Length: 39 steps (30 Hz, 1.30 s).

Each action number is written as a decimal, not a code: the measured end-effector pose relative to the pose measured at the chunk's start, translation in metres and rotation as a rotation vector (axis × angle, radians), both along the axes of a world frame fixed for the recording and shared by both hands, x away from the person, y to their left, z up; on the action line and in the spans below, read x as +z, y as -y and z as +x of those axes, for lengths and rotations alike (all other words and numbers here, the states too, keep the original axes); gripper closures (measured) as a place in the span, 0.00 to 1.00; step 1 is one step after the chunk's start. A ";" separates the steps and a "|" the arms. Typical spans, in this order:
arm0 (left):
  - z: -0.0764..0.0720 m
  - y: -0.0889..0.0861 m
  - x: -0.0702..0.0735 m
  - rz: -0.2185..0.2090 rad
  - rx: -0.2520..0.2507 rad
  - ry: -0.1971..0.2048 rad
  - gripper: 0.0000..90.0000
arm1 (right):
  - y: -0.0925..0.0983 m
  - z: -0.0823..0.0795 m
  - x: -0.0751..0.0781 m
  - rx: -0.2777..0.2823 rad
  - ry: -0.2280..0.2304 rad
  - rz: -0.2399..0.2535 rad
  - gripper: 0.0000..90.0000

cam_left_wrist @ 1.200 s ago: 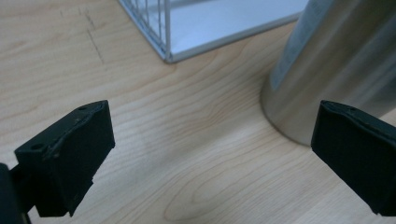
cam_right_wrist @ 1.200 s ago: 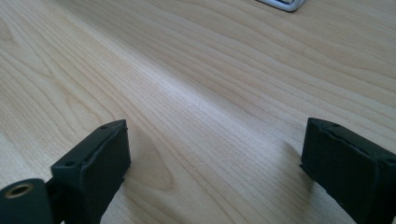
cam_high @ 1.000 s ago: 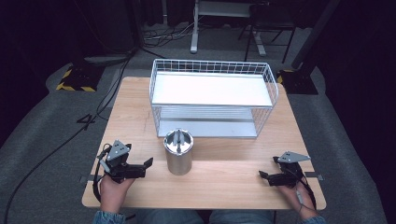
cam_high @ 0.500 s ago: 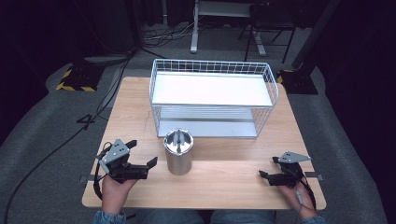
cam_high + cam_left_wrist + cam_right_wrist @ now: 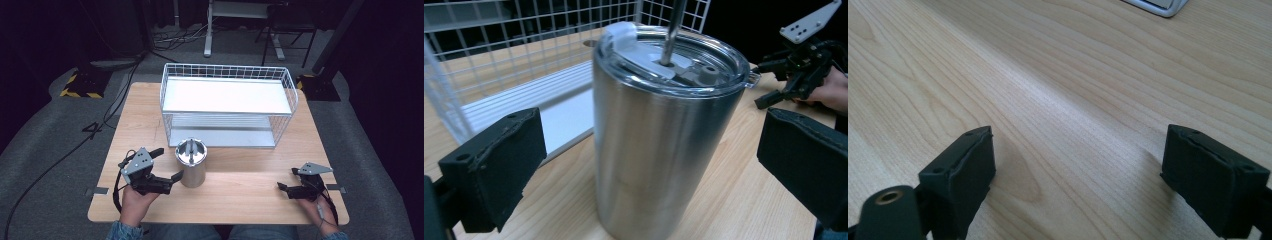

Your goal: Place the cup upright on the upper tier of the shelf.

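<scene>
From the high view, a steel tumbler [image 5: 191,161] stood upright on the wooden table [image 5: 240,197], just in front of a white wire basket [image 5: 227,104]; the left gripper [image 5: 167,165] sat beside it, the right gripper [image 5: 289,180] well apart. In the left gripper view, spread jaws flanked the tumbler without touching it. In the right gripper view, jaws gaped wide over bare wood.

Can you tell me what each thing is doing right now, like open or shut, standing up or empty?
Steel cup: upright, lid on, straw in.
Wire rack: upright on the table, both shelves empty.
Left gripper: open, fingers either side of the cup, not touching.
Right gripper: open, holding nothing.
</scene>
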<state>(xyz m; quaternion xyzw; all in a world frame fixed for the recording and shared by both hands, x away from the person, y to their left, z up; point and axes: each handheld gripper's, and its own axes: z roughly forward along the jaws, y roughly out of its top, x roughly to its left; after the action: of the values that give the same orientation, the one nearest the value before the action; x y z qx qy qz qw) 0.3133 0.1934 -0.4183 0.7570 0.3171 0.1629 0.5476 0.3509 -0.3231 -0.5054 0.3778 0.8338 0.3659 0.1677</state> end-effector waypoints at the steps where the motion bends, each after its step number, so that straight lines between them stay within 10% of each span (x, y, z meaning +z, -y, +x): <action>1: 0.001 0.002 -0.001 -0.003 -0.009 -0.006 0.00 | 0.000 0.000 0.000 0.000 0.000 0.000 0.16; 27: 0.032 0.046 -0.027 0.080 -0.042 -0.045 0.00 | 0.000 0.000 0.000 0.006 0.001 -0.001 0.17; 39: 0.035 0.057 -0.038 0.053 0.002 -0.026 0.01 | 0.000 0.000 0.000 -0.005 0.004 0.000 0.18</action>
<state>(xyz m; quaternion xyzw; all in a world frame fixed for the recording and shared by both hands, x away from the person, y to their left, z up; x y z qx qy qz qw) 0.3486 0.1368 -0.4562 0.7730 0.3203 0.1619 0.5231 0.3505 -0.3234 -0.5053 0.3790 0.8326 0.3663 0.1701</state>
